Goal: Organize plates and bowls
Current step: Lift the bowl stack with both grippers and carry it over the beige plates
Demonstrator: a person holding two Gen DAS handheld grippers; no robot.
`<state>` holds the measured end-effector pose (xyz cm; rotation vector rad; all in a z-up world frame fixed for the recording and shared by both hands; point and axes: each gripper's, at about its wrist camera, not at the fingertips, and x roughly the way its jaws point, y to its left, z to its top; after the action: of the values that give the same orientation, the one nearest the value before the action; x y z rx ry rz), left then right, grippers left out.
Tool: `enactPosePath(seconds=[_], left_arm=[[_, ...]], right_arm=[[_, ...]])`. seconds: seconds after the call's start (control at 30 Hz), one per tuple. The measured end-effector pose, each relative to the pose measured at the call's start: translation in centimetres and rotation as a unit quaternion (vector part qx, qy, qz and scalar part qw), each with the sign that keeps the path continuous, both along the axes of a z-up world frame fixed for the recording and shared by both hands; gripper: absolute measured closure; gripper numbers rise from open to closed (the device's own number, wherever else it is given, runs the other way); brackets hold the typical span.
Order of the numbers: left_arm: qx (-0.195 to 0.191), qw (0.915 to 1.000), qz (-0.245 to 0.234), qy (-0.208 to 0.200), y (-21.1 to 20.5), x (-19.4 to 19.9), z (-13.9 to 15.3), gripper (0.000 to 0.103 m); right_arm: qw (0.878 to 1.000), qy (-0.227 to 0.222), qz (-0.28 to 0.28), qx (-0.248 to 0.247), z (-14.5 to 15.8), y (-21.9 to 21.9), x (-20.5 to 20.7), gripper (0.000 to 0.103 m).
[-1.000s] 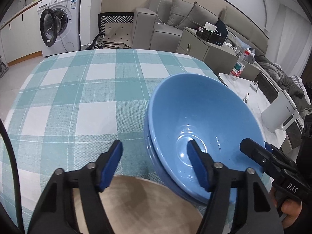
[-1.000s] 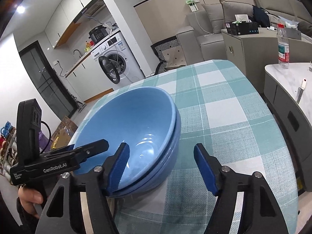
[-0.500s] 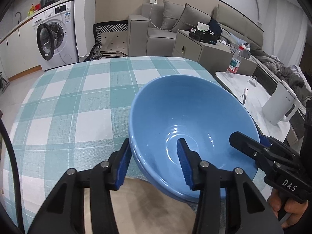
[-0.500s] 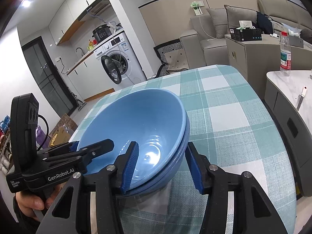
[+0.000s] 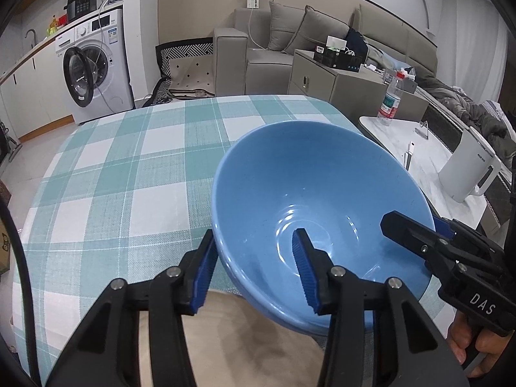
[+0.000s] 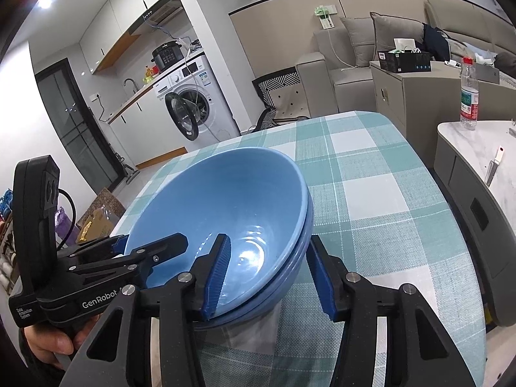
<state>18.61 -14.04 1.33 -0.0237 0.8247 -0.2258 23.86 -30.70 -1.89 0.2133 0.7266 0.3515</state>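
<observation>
Nearest the cameras, the left gripper [image 5: 254, 272] and the right gripper [image 6: 269, 274] each clamp the wall of the stacked blue bowls [image 5: 309, 206] from opposite sides, one blue pad inside and one outside; both sets of jaws have just been closing onto it, stopping well short of fully shut. The stack is two bowls nested, tilted, over the near edge of the table [image 5: 106, 174]. A beige plate [image 5: 232, 338] lies under the left gripper, just below the bowls. A hand [image 6: 48, 343] grips the left tool's handle in the right view.

The table wears a teal and white checked cloth, bare beyond the bowls. To its right stands a white marble side table [image 5: 429, 164] with a white kettle [image 5: 467, 171] and a water bottle [image 5: 391, 98]. Further off are a grey sofa [image 5: 283, 51] and a cabinet [image 5: 329, 74], and at far left a washing machine [image 5: 93, 67], door open, with a cooker [image 5: 82, 1] on top.
</observation>
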Motion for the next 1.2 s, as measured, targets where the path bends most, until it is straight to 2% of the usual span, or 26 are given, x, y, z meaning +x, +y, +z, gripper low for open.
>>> enactPosePath(seconds=[0.87,1.2], left_arm=[[-0.007,0.9986,0.013,-0.050,0.4,-2.7,3.8,0.057],[-0.007,0.9976,0.024,-0.065,0.9,-4.1,4.9,0.057]], right_arm=[[0.999,-0.045,0.005,-0.003,3.8,0.1,-2.1,0.052],[0.999,-0.046,0.009,-0.005,4.7,0.9,-2.7,0.052]])
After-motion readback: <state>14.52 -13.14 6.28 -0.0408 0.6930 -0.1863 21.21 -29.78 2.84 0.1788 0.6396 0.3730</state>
